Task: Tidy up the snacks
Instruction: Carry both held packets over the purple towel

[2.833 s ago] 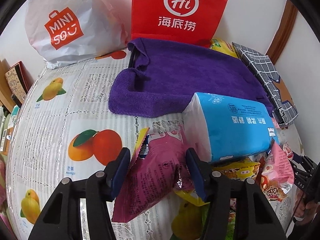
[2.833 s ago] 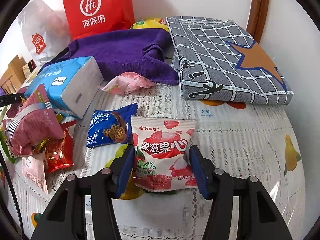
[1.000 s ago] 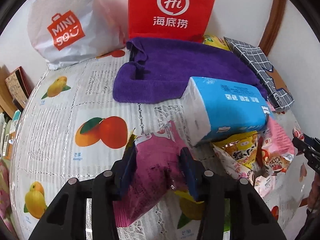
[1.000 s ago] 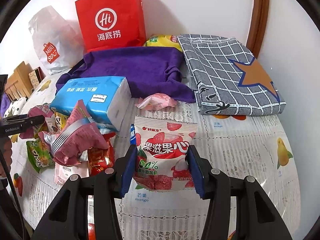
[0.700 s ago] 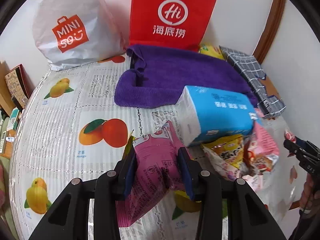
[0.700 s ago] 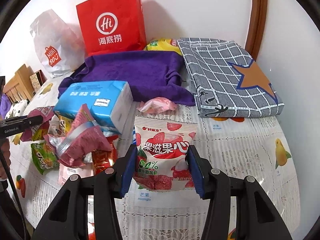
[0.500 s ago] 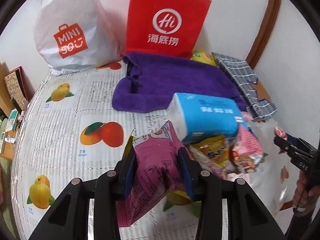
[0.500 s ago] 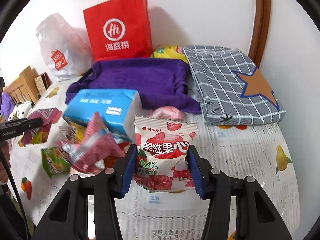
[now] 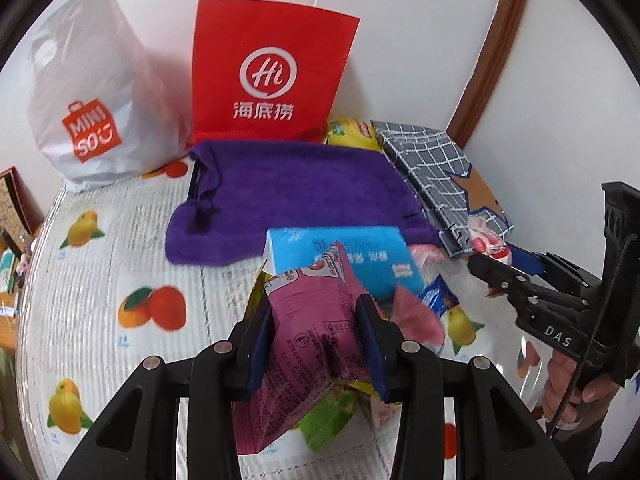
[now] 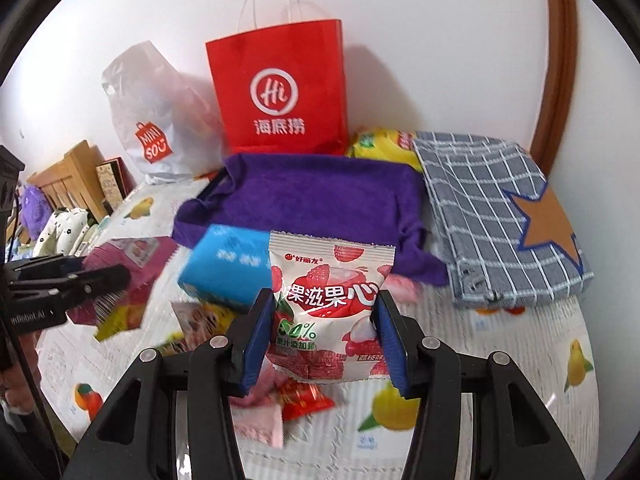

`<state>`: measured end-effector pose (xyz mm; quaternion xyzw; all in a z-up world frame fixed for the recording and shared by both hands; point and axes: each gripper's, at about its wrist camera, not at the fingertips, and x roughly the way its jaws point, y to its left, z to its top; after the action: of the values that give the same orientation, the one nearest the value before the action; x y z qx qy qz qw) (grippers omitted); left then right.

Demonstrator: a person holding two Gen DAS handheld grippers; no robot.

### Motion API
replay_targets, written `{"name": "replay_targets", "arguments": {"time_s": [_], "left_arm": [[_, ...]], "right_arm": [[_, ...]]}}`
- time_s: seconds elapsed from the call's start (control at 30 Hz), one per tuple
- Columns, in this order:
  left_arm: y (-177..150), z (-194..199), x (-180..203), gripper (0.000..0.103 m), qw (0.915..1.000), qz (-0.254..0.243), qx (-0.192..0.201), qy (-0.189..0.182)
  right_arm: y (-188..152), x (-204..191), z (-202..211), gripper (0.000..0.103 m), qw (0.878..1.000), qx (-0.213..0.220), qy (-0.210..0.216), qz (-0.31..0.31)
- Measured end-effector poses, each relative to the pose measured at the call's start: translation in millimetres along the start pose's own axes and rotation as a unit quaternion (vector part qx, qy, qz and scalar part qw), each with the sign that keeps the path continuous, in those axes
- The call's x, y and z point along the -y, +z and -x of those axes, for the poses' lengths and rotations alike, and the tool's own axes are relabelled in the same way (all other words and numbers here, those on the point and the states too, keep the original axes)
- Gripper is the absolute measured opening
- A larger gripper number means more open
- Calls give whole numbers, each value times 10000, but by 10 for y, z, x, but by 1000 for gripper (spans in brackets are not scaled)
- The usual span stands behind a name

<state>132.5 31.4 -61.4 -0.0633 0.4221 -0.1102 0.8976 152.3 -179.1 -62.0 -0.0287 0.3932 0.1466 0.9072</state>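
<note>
My left gripper (image 9: pixel 316 340) is shut on a magenta snack bag (image 9: pixel 312 320) and holds it above the table. My right gripper (image 10: pixel 326 340) is shut on a white and red strawberry snack packet (image 10: pixel 330 304), also lifted. In the left wrist view the right gripper (image 9: pixel 496 268) shows at the right edge with its packet (image 9: pixel 486 242), held by a hand (image 9: pixel 568 384). In the right wrist view the left gripper (image 10: pixel 100 278) shows at the left with the magenta bag (image 10: pixel 132 258). Several loose snacks (image 10: pixel 196 316) lie below on the table.
A red paper bag (image 9: pixel 268 72) and a white plastic bag (image 9: pixel 96 108) stand at the back wall. A purple towel (image 9: pixel 288 196), a blue tissue pack (image 9: pixel 344 252), a grey checked cloth (image 10: pixel 504 220) and a yellow packet (image 10: pixel 380 140) lie on the fruit-print tablecloth (image 9: pixel 100 288).
Both grippers have risen from the table with their packets, so the table and the snack pile look farther below. The red bag's handles have come into view.
</note>
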Motion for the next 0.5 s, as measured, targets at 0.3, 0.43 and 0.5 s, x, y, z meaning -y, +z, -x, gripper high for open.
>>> {"name": "replay_targets", "arguments": {"time_s": [0.3, 0.43, 0.5], "left_arm": [[517, -167, -16, 39, 9998, -113, 24, 143], [780, -268, -57, 39, 9997, -152, 62, 198], [887, -330, -86, 39, 9996, -164, 77, 208]], "right_arm": [[461, 28, -262, 50, 9999, 59, -110, 15], [702, 50, -415, 50, 9999, 118, -112, 27], [835, 71, -532, 50, 9998, 131, -138, 8]]}}
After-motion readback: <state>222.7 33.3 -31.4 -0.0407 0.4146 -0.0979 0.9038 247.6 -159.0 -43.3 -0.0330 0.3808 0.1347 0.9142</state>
